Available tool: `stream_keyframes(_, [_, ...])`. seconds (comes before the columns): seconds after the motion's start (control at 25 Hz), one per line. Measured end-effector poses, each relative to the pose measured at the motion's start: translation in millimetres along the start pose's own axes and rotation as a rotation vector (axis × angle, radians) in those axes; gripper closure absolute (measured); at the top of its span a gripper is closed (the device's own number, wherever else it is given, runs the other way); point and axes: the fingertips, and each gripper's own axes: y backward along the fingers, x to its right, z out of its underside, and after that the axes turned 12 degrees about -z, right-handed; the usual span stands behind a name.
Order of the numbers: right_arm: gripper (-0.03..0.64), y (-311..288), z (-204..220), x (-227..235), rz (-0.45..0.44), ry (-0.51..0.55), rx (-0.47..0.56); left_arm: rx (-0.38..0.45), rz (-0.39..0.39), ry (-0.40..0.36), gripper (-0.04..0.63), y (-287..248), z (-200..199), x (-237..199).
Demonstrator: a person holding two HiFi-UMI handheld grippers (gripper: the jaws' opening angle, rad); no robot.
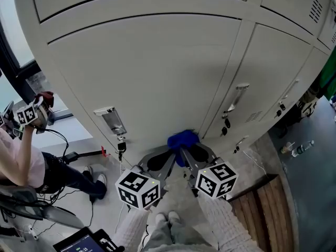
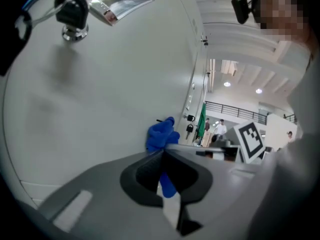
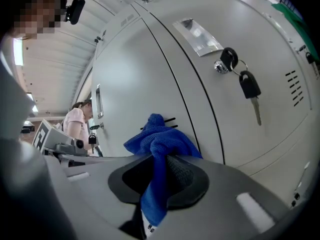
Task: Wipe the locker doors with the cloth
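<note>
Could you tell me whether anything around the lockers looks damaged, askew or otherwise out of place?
Nothing looks damaged or spilled, and the locker doors are shut. Only two things are worth noting: keys hang in the locks, and the left gripper and right gripper both pinch the same blue cloth.

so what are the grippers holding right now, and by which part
The blue cloth, by both: the left gripper pinches a narrow fold, the right gripper a thicker bunch, the rest wadded beyond the jaws.
</note>
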Motion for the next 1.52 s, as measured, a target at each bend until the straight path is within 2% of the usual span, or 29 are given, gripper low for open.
stream_keyframes(0.28, [0.557, 0, -1, -1, 0.004, 0.013, -0.024, 0.007, -0.007, -0.018, 0.589, 2, -4, -2])
stream_keyframes(0.52, [0.557, 18, -20, -20, -0.004, 0.048, 0.006, 0.045, 0.008, -0.056, 0.589, 18, -25, 14])
stream_keyframes(0.84, [0.557, 53, -57, -72, -0.060, 0.137, 0.102, 0.133, 0.022, -0.119, 0.589, 69, -57, 41])
stream_keyframes(1.16, [0.558, 62, -77, -114, -0.119, 0.198, 0.177, 0.212, -0.001, -0.126, 0.589, 102, -75, 46])
stream_keyframes(1.52, [0.560, 67, -74, -120, -0.104, 0.212, 0.186, 0.182, 0.009, -0.139, 0.588, 104, -65, 49])
